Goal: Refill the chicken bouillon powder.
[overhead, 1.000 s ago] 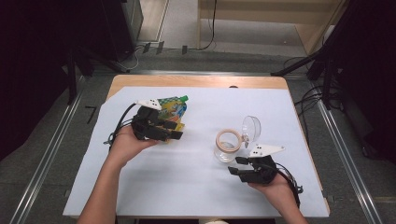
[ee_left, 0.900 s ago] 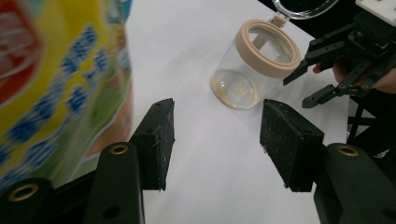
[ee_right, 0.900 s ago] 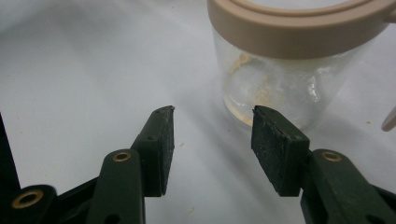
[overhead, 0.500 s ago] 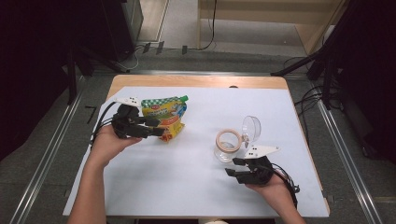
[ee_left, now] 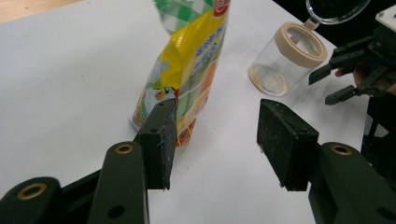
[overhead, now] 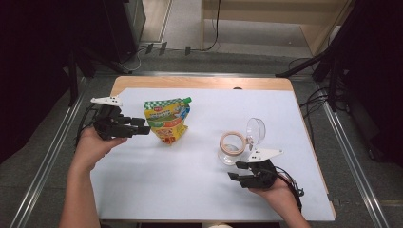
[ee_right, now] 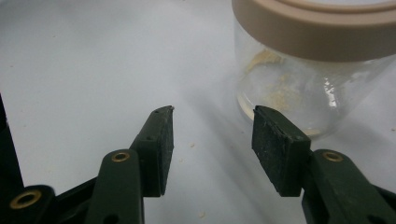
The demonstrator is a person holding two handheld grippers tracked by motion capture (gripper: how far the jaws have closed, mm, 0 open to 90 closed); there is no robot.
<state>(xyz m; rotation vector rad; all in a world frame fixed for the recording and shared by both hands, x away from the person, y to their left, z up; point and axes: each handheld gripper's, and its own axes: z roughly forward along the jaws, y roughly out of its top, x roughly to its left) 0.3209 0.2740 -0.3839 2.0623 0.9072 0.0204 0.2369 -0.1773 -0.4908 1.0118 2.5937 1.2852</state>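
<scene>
High view, upright green-yellow snack pouch (overhead: 167,118), left tool (overhead: 142,126) spread, empty, right tool (overhead: 235,170) spread

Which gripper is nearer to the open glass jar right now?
Right. The right gripper sits just below the glass jar, jaws open and apart from it. The left gripper is across the table, beside the snack pouch.

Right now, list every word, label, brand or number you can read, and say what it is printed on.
Nothing can be read with certainty.
Pouch: printed lettering and a small red logo near the top, all too small and blurred to read.
Jar: no label or lettering visible.
White table cover: no writing.
</scene>
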